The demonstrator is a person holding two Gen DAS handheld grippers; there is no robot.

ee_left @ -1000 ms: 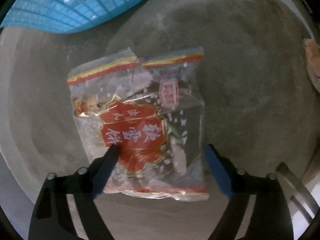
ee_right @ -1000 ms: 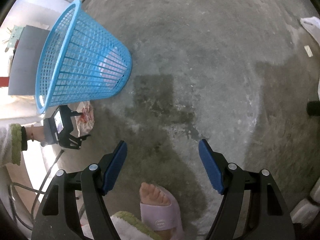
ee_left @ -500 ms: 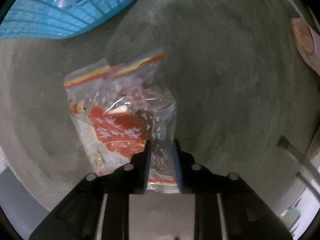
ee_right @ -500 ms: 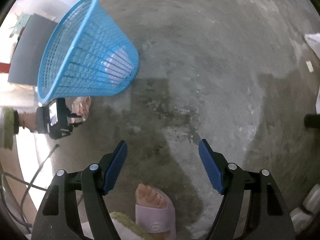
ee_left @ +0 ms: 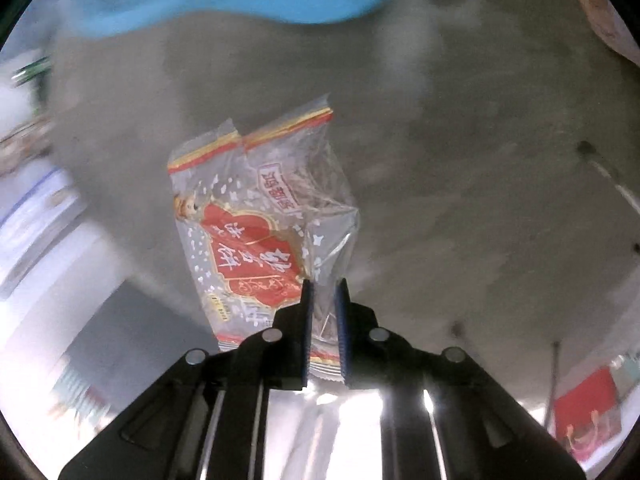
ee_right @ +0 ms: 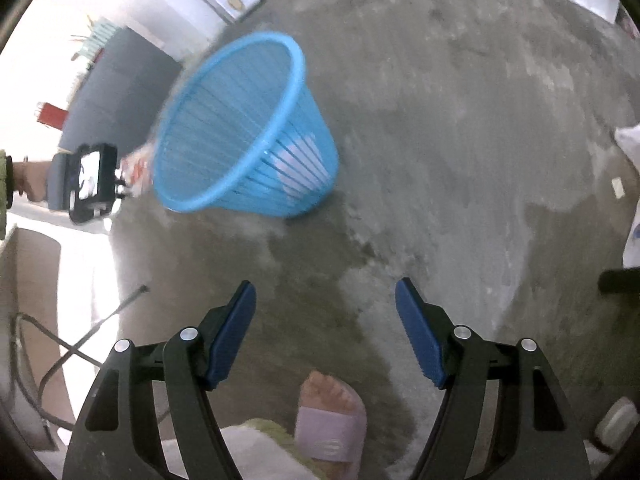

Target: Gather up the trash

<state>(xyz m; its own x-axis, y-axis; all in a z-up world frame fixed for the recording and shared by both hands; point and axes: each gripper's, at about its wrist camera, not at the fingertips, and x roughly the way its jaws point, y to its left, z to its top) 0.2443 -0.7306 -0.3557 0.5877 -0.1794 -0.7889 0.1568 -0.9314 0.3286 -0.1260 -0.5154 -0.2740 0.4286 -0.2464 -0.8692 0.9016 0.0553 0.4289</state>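
Left gripper (ee_left: 325,322) now pinches the lower edge of the snack bag (ee_left: 260,228); a second ago its jaws stood wide on either side of the bag as it lay flat on the floor (ee_left: 460,160), and they have just been closing, with the clear plastic caught between the blue pads (ee_left: 307,320). From my left wrist view the bag hangs free beyond the fingertips, its red label and striped seal tilted away from me, and the concrete behind it is blurred, where before the bag rested on it. From my right wrist view the left gripper appears at the far left, held by my hand (ee_right: 30,180), with a scrap of the bag showing just beside the rim of the basket (ee_right: 244,128). That basket stands upright on the floor, its blue mesh wall toward me and a pale item visible through the slats near its base. Right gripper (ee_right: 326,330) stays spread and empty above bare floor, with my slippered foot (ee_right: 332,420) below it; its view has shifted so that the basket sits nearer the middle than it did. I judge the pick-up as done and the carry as begun: what remains is to bring the bag over the rim and let go. Because the grip holds only thin film at one edge, I judge a slip to be possible.
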